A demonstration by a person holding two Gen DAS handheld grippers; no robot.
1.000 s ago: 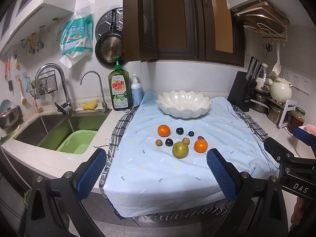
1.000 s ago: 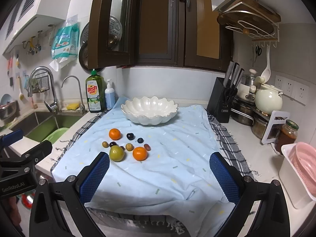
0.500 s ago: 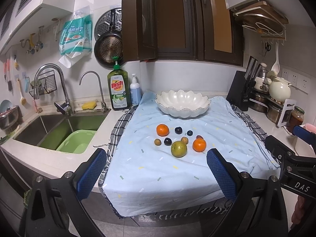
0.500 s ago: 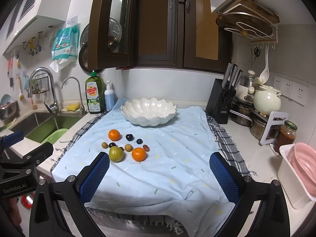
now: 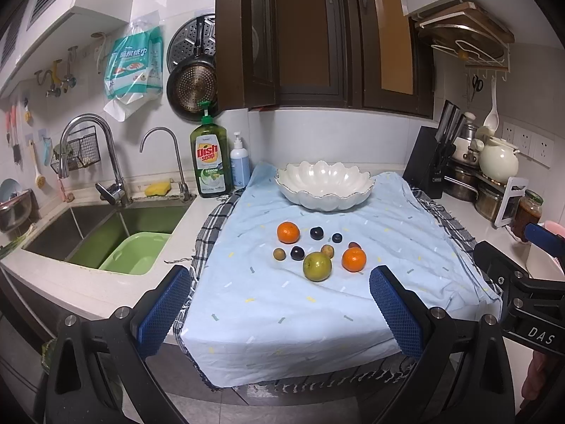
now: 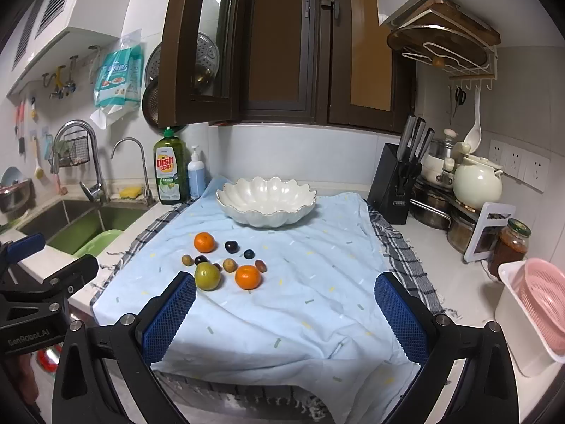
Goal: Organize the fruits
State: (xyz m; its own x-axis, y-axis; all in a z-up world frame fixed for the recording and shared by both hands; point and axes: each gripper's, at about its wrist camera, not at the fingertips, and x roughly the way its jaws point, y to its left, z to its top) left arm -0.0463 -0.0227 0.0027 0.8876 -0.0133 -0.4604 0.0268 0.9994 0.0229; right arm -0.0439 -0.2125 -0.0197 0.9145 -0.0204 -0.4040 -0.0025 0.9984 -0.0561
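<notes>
**Fruit loose on cloth, both grippers empty**

Left gripper (image 5: 279,309): blue-padded jaws spread wide, nothing between them, held off the counter's front edge. Right gripper (image 6: 284,314): same, wide apart and empty.

Fruit lies clustered on the pale blue speckled cloth (image 5: 300,304): two round orange mandarins (image 5: 288,232) (image 5: 354,259), one yellow-green round citrus (image 5: 317,266), several small dark and brown fruits between them. White scalloped ceramic bowl (image 5: 324,184) sits behind the cluster, apart from it, holding nothing visible.

Dim, even indoor light; sharp centre, fisheye-bent dark edges
</notes>
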